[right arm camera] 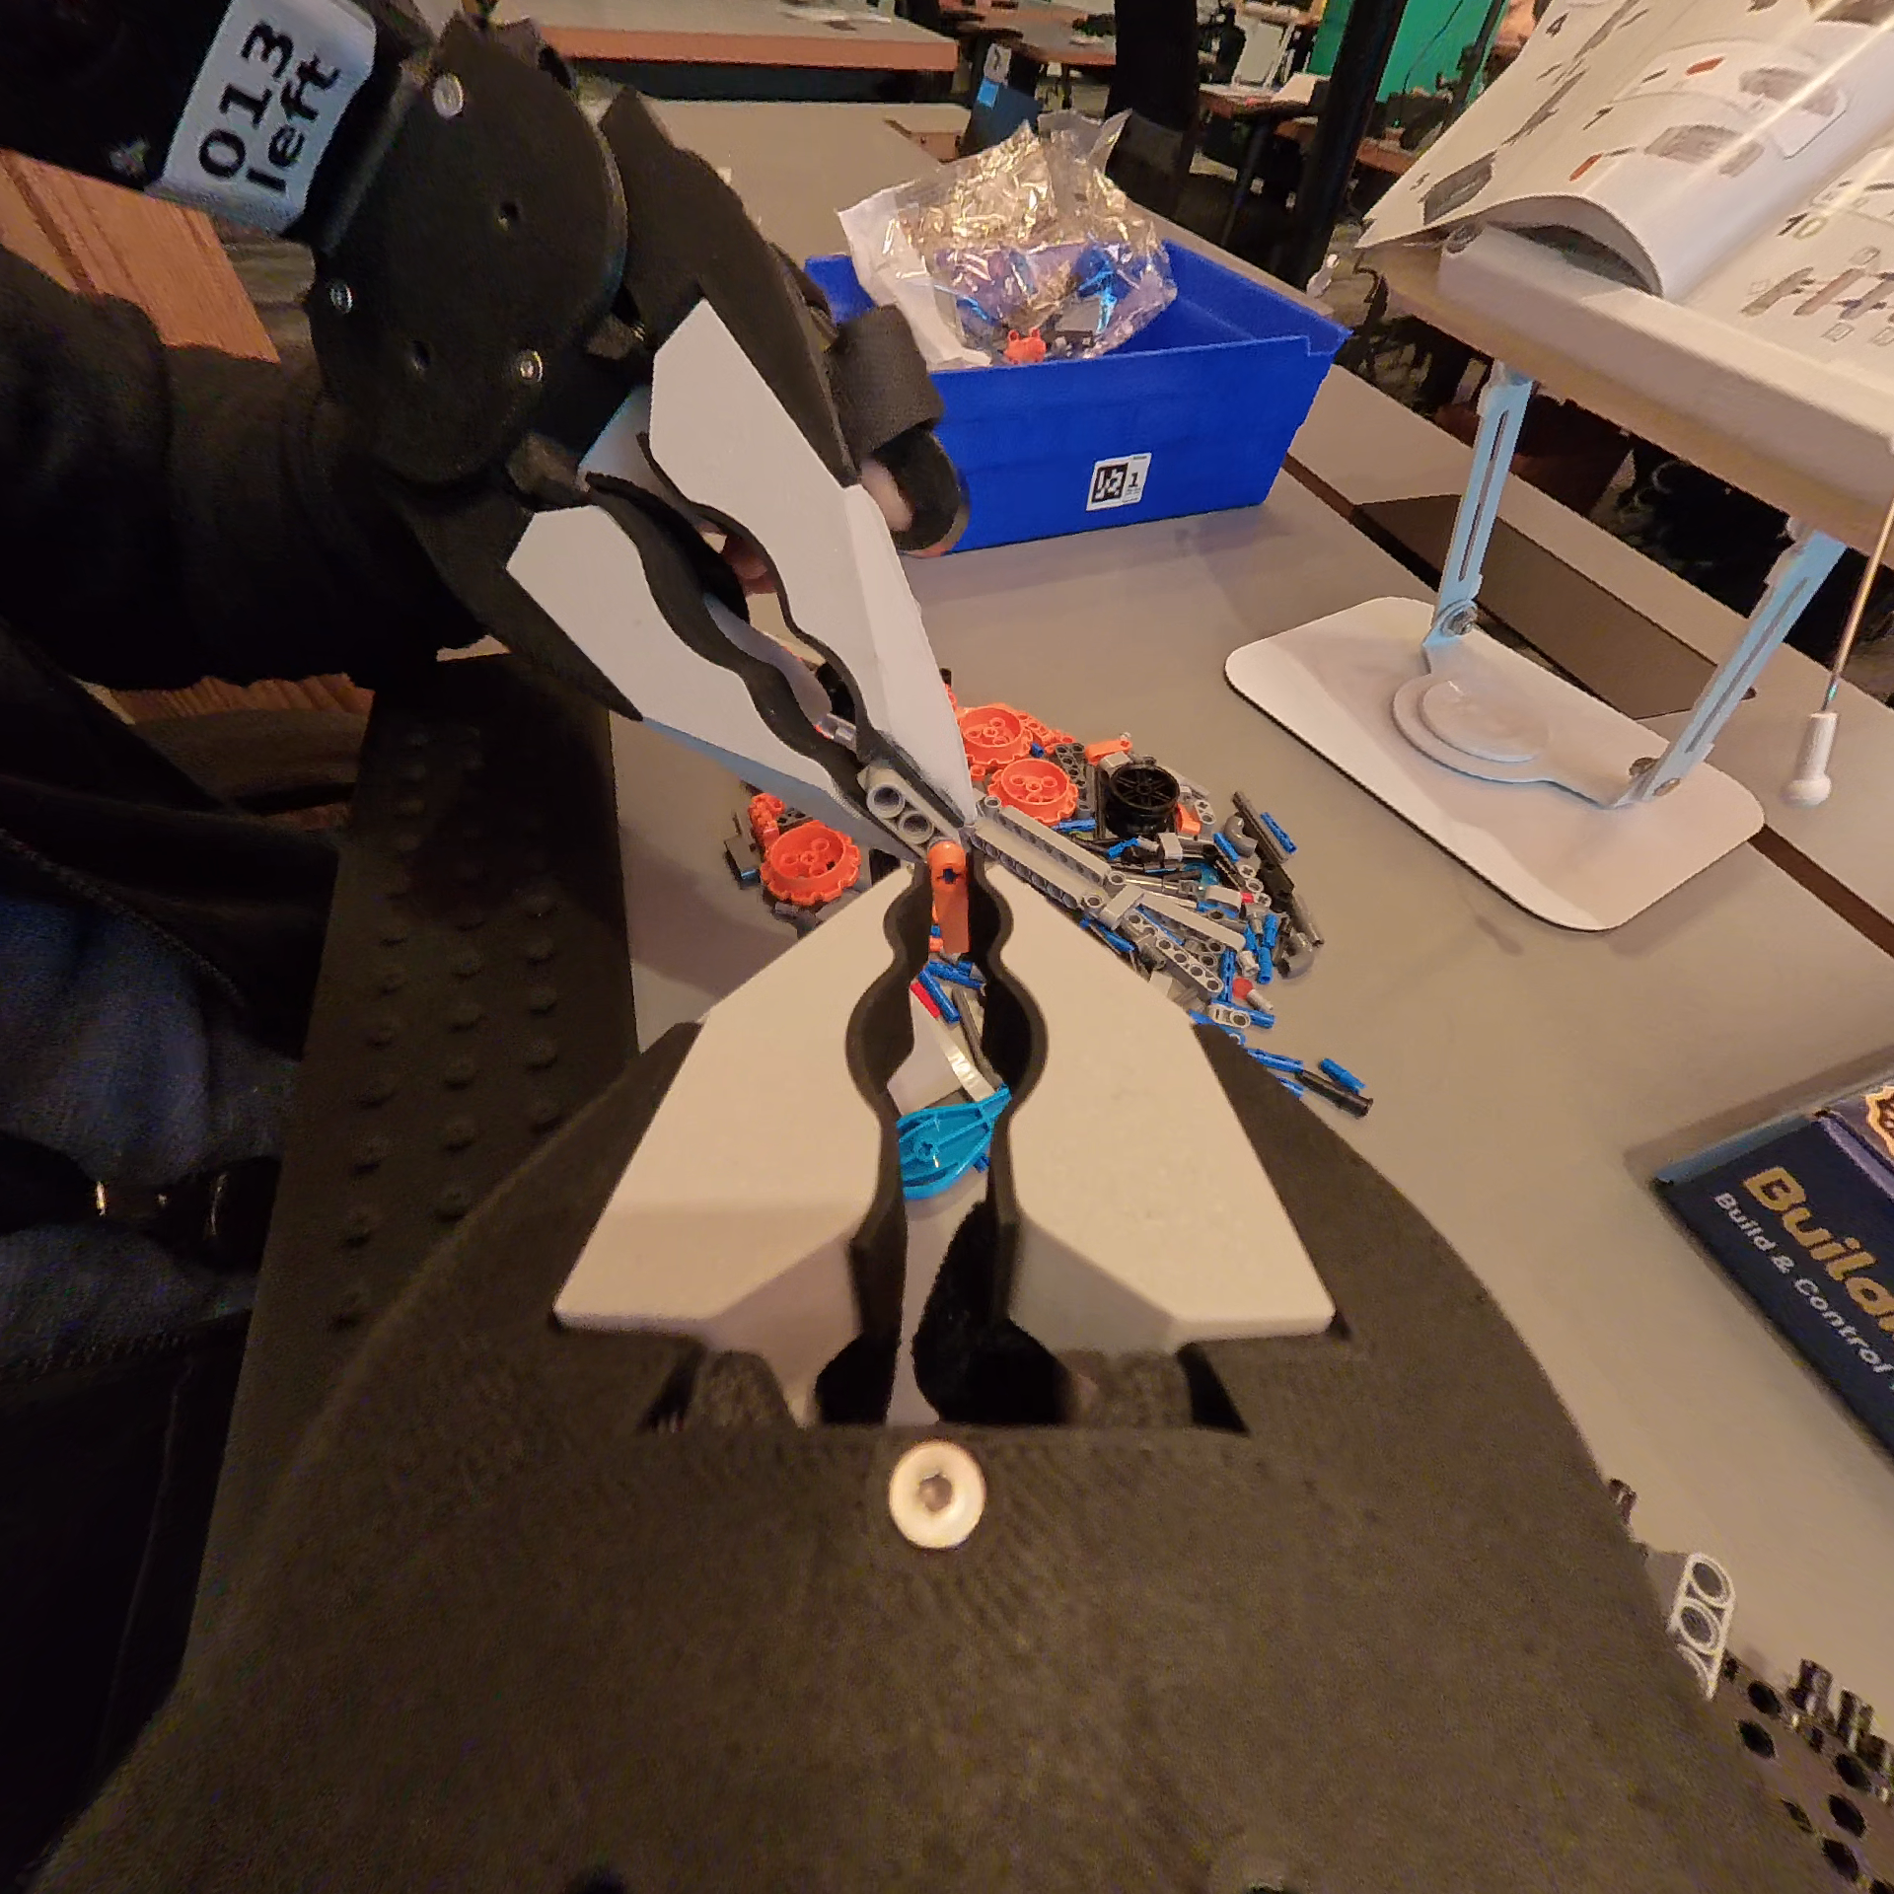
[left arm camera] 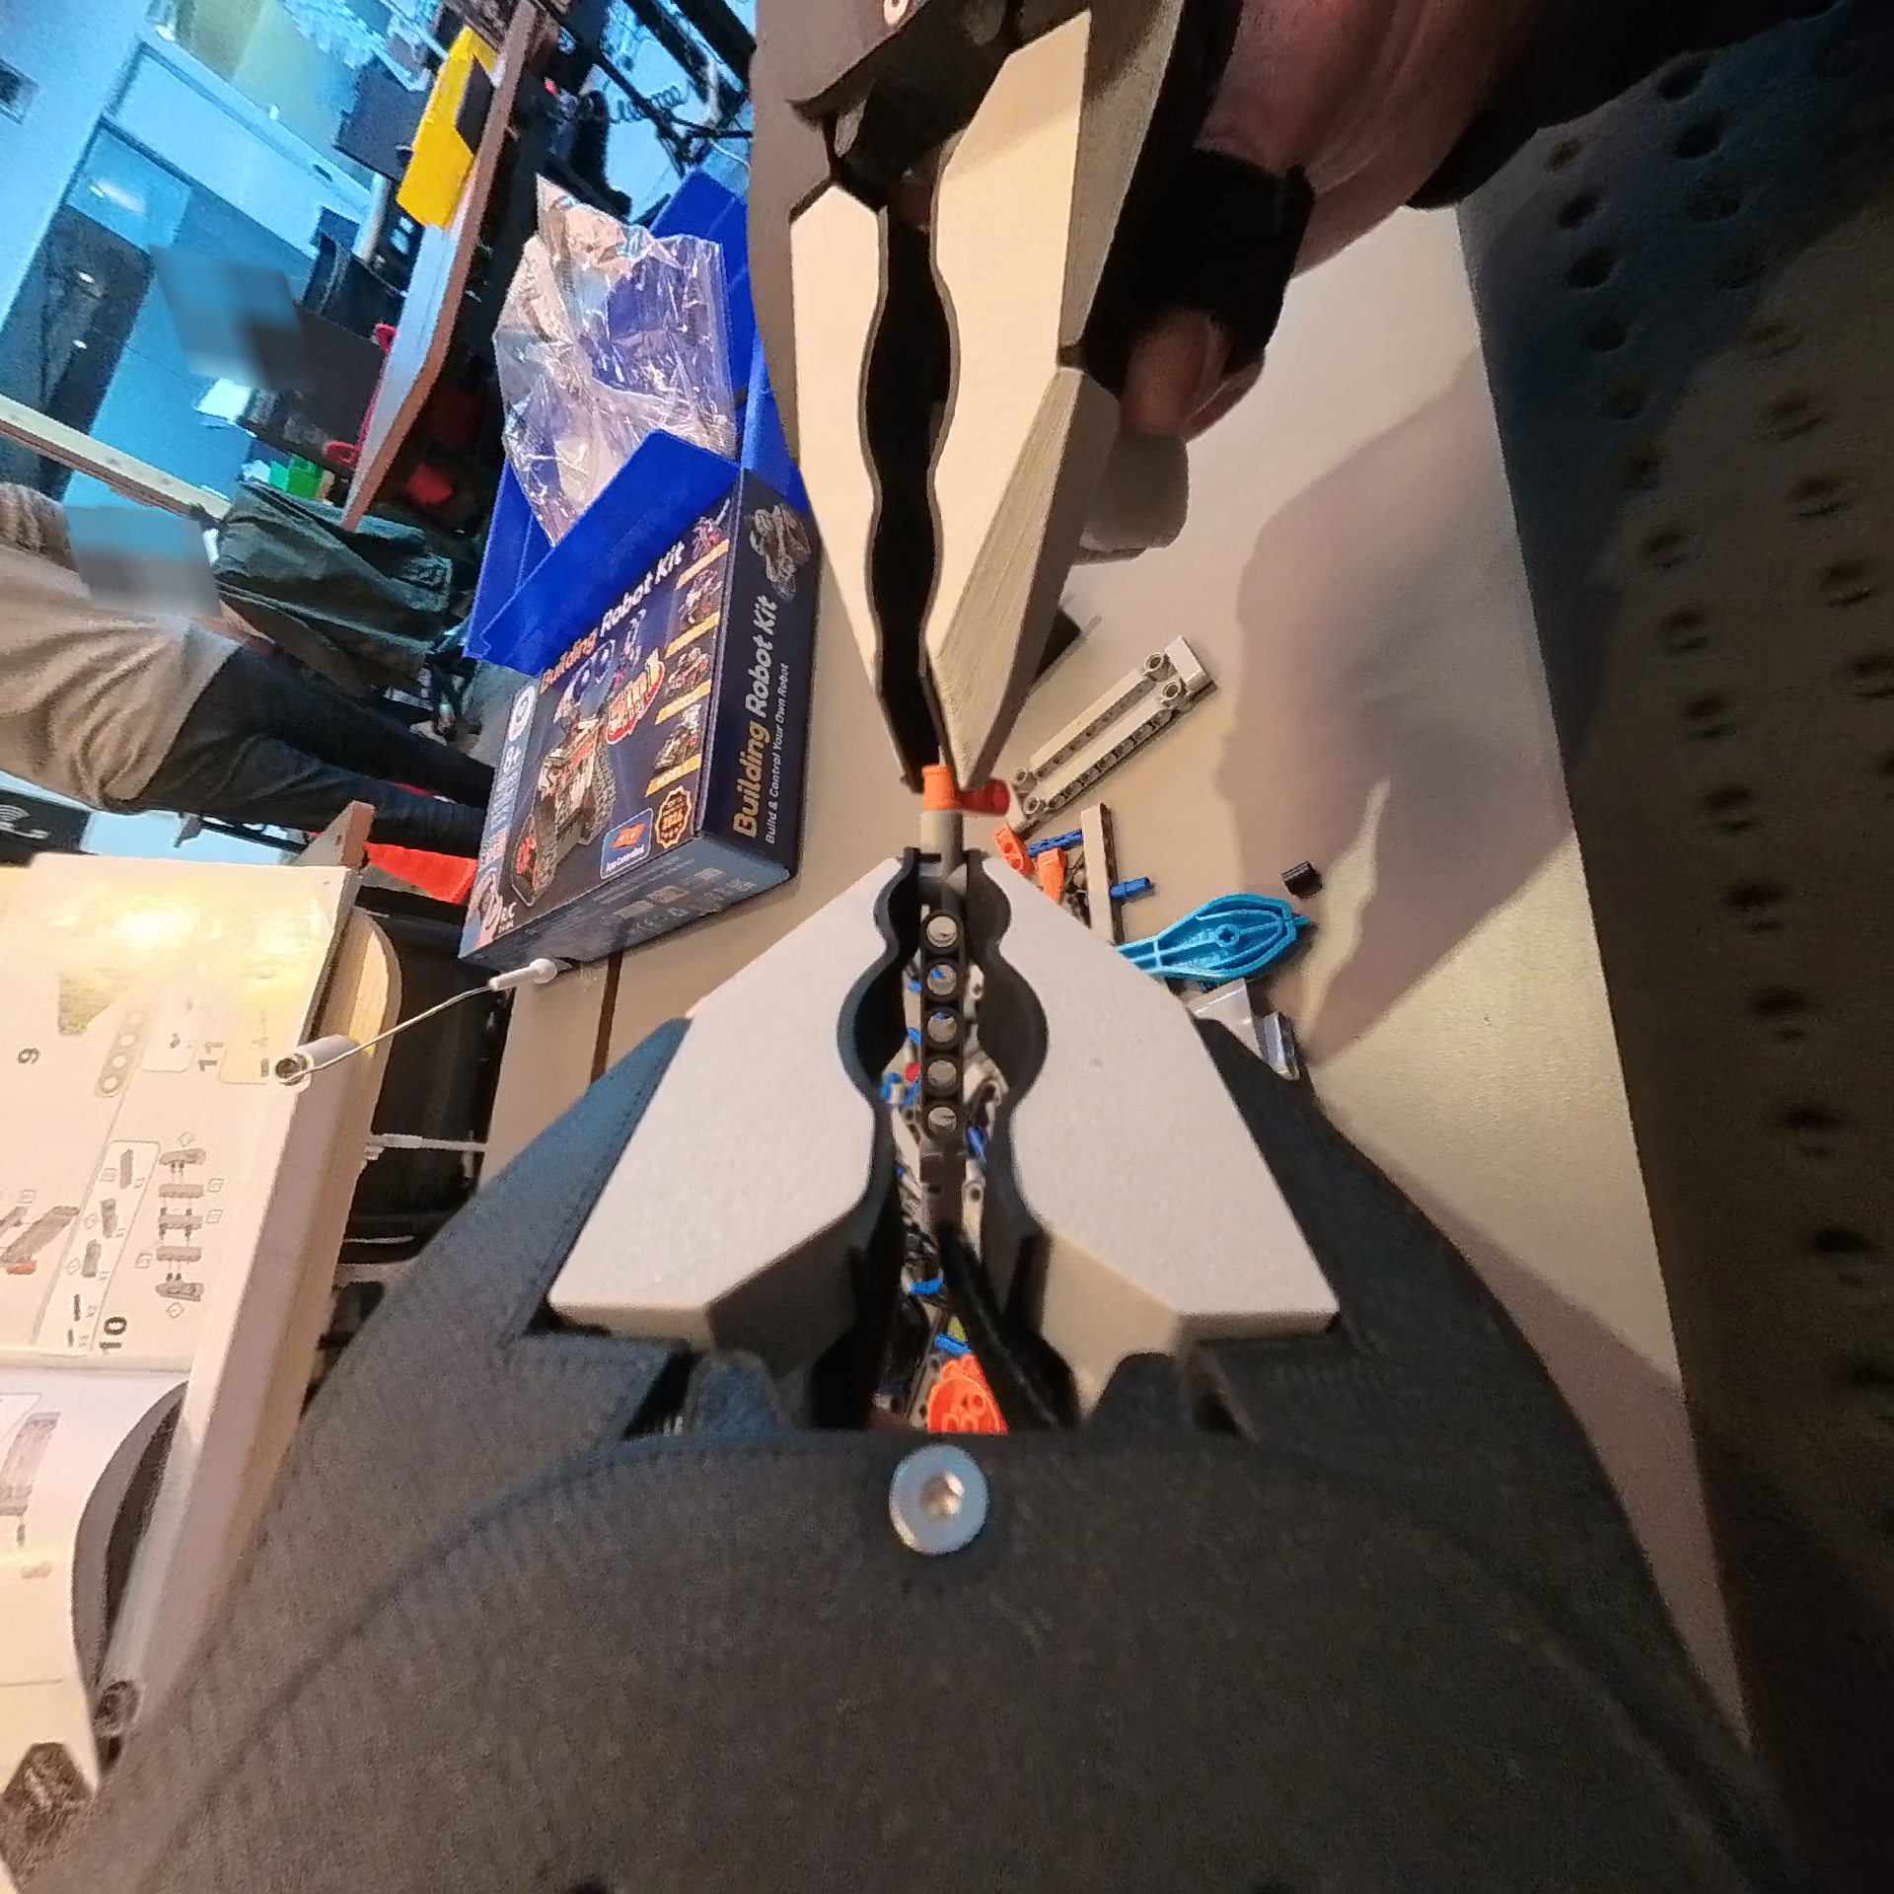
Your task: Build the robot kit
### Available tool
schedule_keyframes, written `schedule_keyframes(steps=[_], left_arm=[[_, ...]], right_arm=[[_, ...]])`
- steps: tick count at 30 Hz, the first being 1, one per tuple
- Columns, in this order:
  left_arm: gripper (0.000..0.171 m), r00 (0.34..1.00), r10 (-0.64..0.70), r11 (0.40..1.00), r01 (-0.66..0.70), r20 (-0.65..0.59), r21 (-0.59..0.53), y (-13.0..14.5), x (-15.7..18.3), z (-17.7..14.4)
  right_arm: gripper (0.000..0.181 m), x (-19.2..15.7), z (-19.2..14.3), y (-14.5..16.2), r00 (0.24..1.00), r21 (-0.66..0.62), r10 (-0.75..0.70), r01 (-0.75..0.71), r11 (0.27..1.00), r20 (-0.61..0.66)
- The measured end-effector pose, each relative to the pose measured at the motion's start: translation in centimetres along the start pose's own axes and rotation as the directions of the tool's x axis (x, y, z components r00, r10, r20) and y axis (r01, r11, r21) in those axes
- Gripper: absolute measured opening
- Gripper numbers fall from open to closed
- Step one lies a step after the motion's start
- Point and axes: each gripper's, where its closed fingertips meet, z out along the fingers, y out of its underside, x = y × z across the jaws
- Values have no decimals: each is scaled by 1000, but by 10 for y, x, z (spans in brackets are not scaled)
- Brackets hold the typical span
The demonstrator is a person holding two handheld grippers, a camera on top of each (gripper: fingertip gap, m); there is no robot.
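My left gripper (left arm camera: 941, 871) is shut on a dark grey beam with holes (left arm camera: 941, 1015), held lengthwise between its jaws. A light grey pin (left arm camera: 938, 828) sticks out of the beam's end. My right gripper (right arm camera: 948, 871) is shut on a small orange connector (right arm camera: 951, 902). The two gripper tips meet, and the orange connector (left arm camera: 935, 784) touches the pin's end. In the right wrist view the left gripper (right arm camera: 938, 820) comes in from the upper left with the grey beam (right arm camera: 897, 805). Both are held above a pile of loose parts (right arm camera: 1127, 871) on the grey table (right arm camera: 1435, 1025).
A blue bin (right arm camera: 1179, 410) with a plastic bag of parts (right arm camera: 1025, 256) stands at the back. A white stand (right arm camera: 1486, 779) holds an open instruction booklet (right arm camera: 1691, 123) on the right. A dark kit box (right arm camera: 1804, 1230) lies near the right edge. A teal part (right arm camera: 948, 1138) lies under my right gripper. Both grippers' tips are close together, under 4 cm apart.
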Motion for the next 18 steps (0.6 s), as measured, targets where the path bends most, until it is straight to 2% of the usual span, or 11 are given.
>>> schedule_keyframes(steps=[5, 11, 14, 18], left_arm=[[4, 1000, -27, 999, 27, -13, 23, -2, -1, 1], [4, 969, -183, 975, 200, -165, 94, -3, 5, -2], [4, 919, -267, 945, 309, -290, 108, -3, 12, -4], [5, 810, -363, 877, 464, -461, 126, -4, 19, -8]], right_arm=[[5, 1, 0, 0, 1000, -6, -19, 19, 1000, -8], [4, -5, 1, -1, 985, -49, -171, 170, 984, -24], [4, -10, 3, 3, 949, -100, -313, 309, 946, -28], [4, -16, 4, 4, 898, -136, -440, 435, 890, -3]])
